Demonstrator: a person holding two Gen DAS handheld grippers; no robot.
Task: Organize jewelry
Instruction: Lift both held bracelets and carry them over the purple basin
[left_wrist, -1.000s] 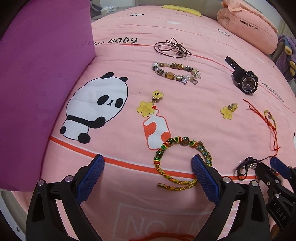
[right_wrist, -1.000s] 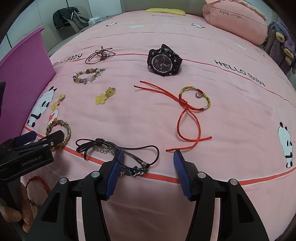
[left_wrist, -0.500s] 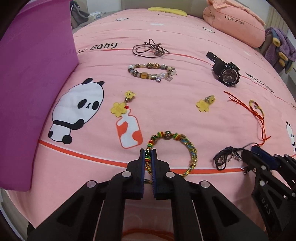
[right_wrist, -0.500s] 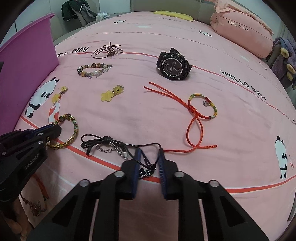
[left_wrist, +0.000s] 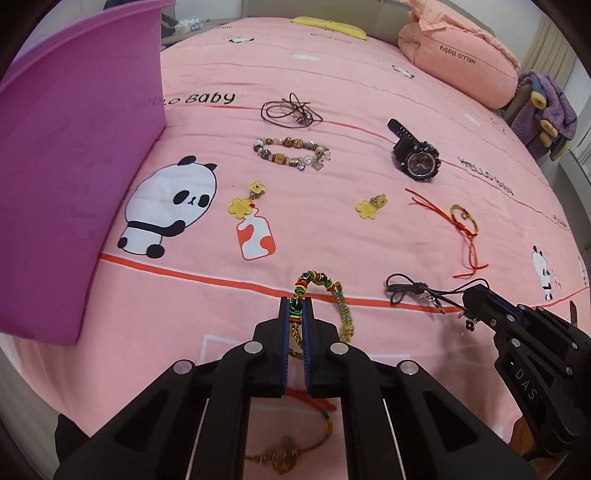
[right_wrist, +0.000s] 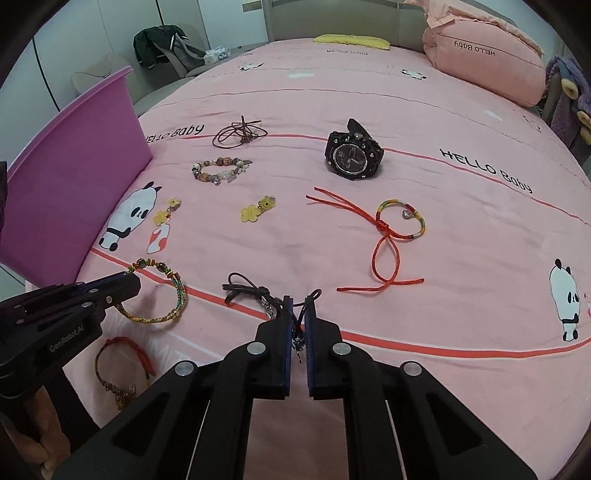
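Lying around my tongs on the pink bedsheet (right_wrist: 461, 258) are a chunky black watch (right_wrist: 351, 157) and a beaded bracelet (right_wrist: 219, 170). My left gripper (left_wrist: 295, 308) pinches the woven rainbow bracelet (left_wrist: 341, 310); my right gripper (right_wrist: 298, 308) clamps the thin black cord necklace (right_wrist: 251, 290).

Illumination is even, soft and moderately bright in both views. Shadows on the pink bedspread (right_wrist: 443, 258) are faint and sit close beneath the objects. Fisheye distortion curves the bed strongly toward the frame edges; corners are vignetted black. Focus is sharp, with no glare or motion blur.
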